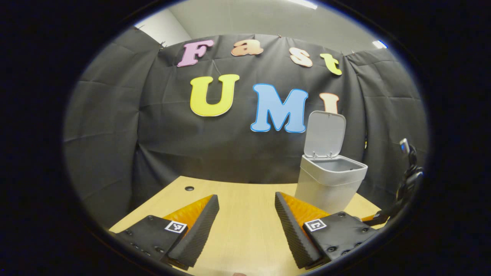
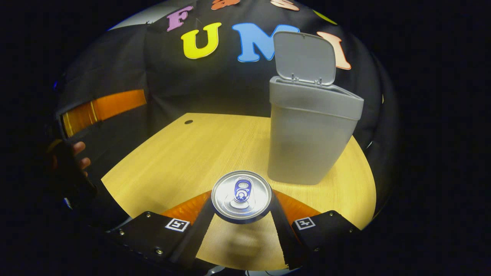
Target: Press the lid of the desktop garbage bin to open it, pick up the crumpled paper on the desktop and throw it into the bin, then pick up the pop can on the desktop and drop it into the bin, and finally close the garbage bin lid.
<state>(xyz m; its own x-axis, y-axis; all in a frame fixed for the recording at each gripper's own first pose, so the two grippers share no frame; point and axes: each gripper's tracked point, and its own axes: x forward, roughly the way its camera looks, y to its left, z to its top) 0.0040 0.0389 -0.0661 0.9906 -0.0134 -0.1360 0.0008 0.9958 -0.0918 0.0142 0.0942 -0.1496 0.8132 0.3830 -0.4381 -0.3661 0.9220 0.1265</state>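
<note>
In the right gripper view a pop can stands upright, its silver top with a blue tab facing the camera. My right gripper is shut on it, one finger pressing each side, and the can's shadow falls on the wooden desk below. Just behind it to the right stands the grey bin with its lid swung up. In the left gripper view my left gripper hangs open over the desk, nothing between its fingers. The bin stands to its right, its lid raised.
A small round hole marks the desk's far left. A hand holding the left gripper shows at the left edge of the right gripper view. Part of the right gripper's handle sits at the right edge of the left gripper view. Black cloth walls the booth.
</note>
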